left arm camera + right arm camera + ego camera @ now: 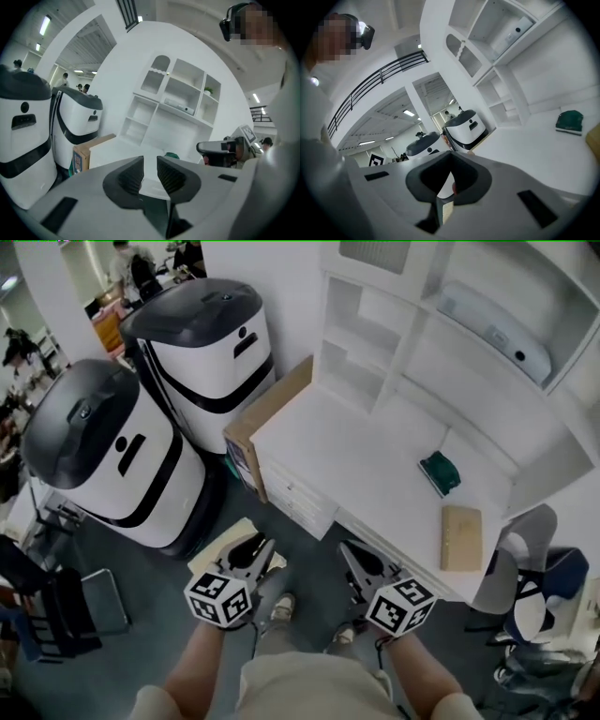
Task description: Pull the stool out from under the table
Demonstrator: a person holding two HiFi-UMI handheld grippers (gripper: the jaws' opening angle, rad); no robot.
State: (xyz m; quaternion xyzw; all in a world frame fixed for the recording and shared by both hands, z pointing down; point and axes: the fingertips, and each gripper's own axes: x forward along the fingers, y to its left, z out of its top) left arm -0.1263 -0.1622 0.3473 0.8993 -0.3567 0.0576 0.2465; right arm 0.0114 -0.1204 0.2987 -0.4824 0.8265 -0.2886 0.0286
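The left tool [265, 546] [150, 161] has its dark ribbed jaws a narrow gap apart, with nothing between them. The right tool [348, 548] [450, 159] has its jaws closed tip to tip and is empty. Both are held low in front of the person, pointing toward the white table [375, 474].

Under the left tool, partly covered by it, a pale cream flat-topped seat, apparently the stool [234, 532], stands on the grey floor [300, 568]. It is just in front of the table's drawers, clear of the tabletop edge.

On the table lie a small dark green object [441, 472] and a tan rectangular block [461, 538], near each other. A brown cardboard panel [267, 409] leans at the table's left end, and two white-and-black rounded machines [112, 456] stand beyond it.
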